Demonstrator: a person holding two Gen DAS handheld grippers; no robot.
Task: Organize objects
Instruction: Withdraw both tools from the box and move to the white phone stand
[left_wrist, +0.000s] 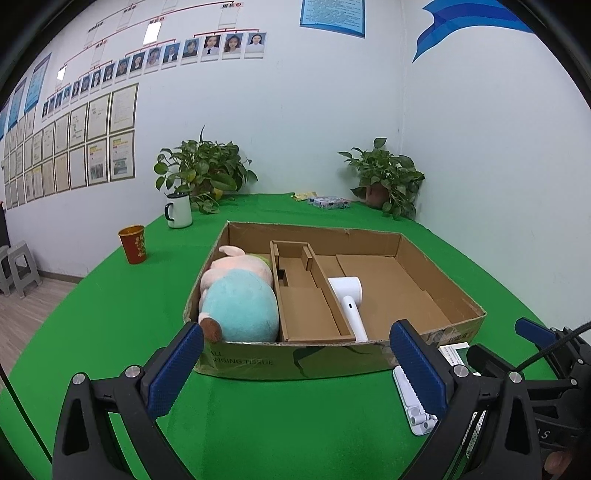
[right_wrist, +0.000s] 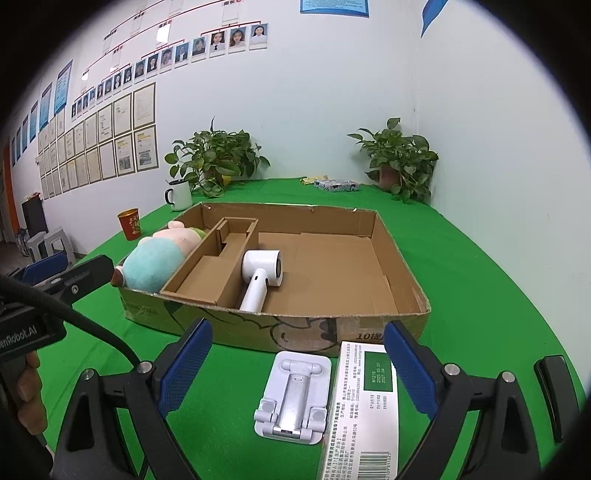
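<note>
A shallow cardboard box (left_wrist: 439, 275) (right_wrist: 391, 236) lies on the green cloth. In its left compartment lies a pink and teal plush pig (left_wrist: 238, 295) (right_wrist: 155, 258). A white hair dryer (left_wrist: 349, 299) (right_wrist: 260, 275) rests right of the cardboard divider. My left gripper (left_wrist: 295, 369) stands open in front of the box's near wall, nothing between its fingers. My right gripper (right_wrist: 297, 369) is open too, over a folded white phone stand (right_wrist: 295, 397) (left_wrist: 410, 398) and a white medicine carton (right_wrist: 364, 410) on the cloth.
A red cup (left_wrist: 133, 243) and a white mug (left_wrist: 179, 210) stand left of the box. Two potted plants (left_wrist: 205, 168) (left_wrist: 388, 177) and a small patterned pack (left_wrist: 328, 202) sit by the back wall. Grey stools (left_wrist: 18, 267) stand on the floor at left.
</note>
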